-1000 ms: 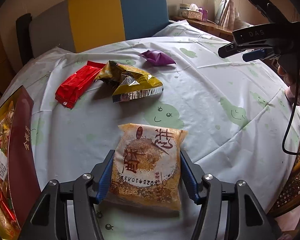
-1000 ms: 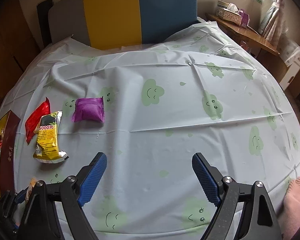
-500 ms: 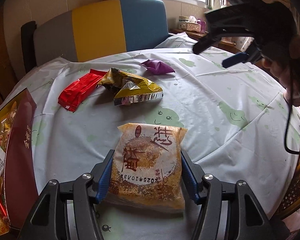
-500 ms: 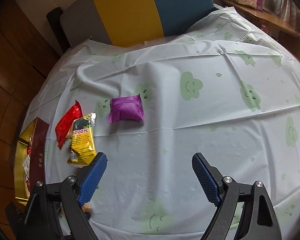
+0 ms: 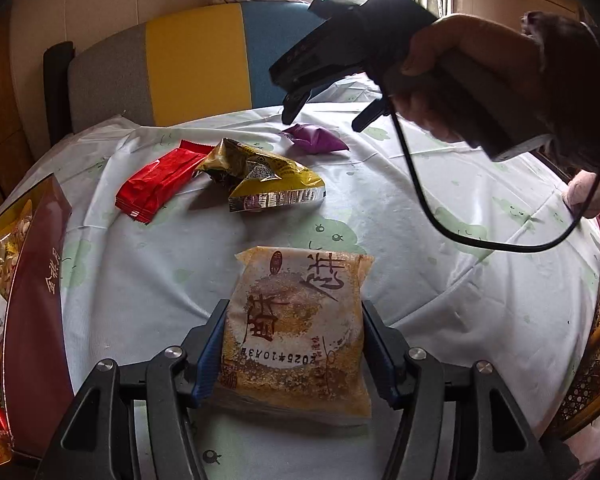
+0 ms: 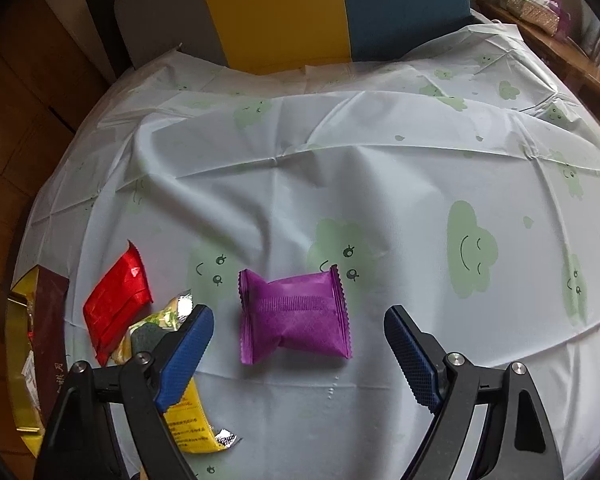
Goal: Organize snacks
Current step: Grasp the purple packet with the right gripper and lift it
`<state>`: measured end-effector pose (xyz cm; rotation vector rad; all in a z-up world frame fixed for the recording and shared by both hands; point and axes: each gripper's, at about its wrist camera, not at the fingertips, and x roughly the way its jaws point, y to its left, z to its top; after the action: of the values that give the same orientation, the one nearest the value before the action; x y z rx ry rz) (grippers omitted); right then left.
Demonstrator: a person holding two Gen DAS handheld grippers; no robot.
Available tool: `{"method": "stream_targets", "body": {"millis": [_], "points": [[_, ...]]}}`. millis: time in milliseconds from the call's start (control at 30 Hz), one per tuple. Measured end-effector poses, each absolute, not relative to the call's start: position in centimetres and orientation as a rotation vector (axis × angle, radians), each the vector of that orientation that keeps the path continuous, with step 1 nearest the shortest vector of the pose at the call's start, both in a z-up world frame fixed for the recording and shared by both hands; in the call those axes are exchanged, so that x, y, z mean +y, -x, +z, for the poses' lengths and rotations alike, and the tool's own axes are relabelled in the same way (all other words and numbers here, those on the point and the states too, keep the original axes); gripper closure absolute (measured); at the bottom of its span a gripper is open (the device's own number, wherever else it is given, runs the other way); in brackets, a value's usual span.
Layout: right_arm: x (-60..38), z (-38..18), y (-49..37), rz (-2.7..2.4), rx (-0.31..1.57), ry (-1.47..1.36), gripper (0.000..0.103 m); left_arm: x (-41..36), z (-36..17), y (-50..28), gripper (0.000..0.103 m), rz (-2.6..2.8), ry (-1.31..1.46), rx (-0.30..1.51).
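Observation:
My left gripper (image 5: 294, 322) is shut on a golden-brown snack packet (image 5: 300, 276), its blue pads pressing both long sides, near the table's front. My right gripper (image 6: 298, 314) is open and points steeply down over a purple packet (image 6: 296, 320), which lies flat on the cloth between the two pads, apart from both. From the left wrist view, a hand holds that right gripper (image 5: 323, 122) just above the purple packet (image 5: 316, 142). A red packet (image 5: 156, 178) and a crumpled yellow packet (image 5: 268, 180) lie side by side to the left.
A maroon and gold box (image 5: 32, 280) holding several snacks stands at the table's left edge. The round table has a white cloth (image 6: 380, 200) with green clouds. A grey, yellow and blue chair back (image 6: 284, 12) stands behind. A wicker chair (image 5: 596, 360) is at the right.
The right gripper swept left across the table and lower, from bare cloth to over the purple packet. The left gripper kept its hold on the golden-brown packet and hardly moved.

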<state>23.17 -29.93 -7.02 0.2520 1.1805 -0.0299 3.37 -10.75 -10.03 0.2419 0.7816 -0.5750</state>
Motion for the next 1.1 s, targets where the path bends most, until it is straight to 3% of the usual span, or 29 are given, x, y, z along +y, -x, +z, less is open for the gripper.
{"method": "stream_targets", "body": {"millis": [100,167,267,733,1100], "points": [[-30.0,-7.9,-23.5,-0.045,1.193,-0.216,0.017,-10.8,-10.0,-3.3,0.04,-0.574,-0.243,0.782],[-29.7,-8.2,-23.5,-0.035,1.202,-0.181,0.046,-10.8,-10.0,-3.3,0.04,-0.575,-0.243,0.781],[-29.3,-8.0,-23.0,-0.026,1.179,-0.141,0.052,-10.8,-10.0,-3.3,0.04,-0.574,-0.249,0.776],[-29.4,-7.5,-12.7,0.053,1.223,-0.001,0.052,-10.9,-9.8,-2.8,0.04,-0.569,-0.259,0.766],[-29.2,-9.0,-11.1,0.059,1.202,0.076,0.05,-11.0,-9.1,-3.7,0.042,-0.568,-0.266,0.836]]}}
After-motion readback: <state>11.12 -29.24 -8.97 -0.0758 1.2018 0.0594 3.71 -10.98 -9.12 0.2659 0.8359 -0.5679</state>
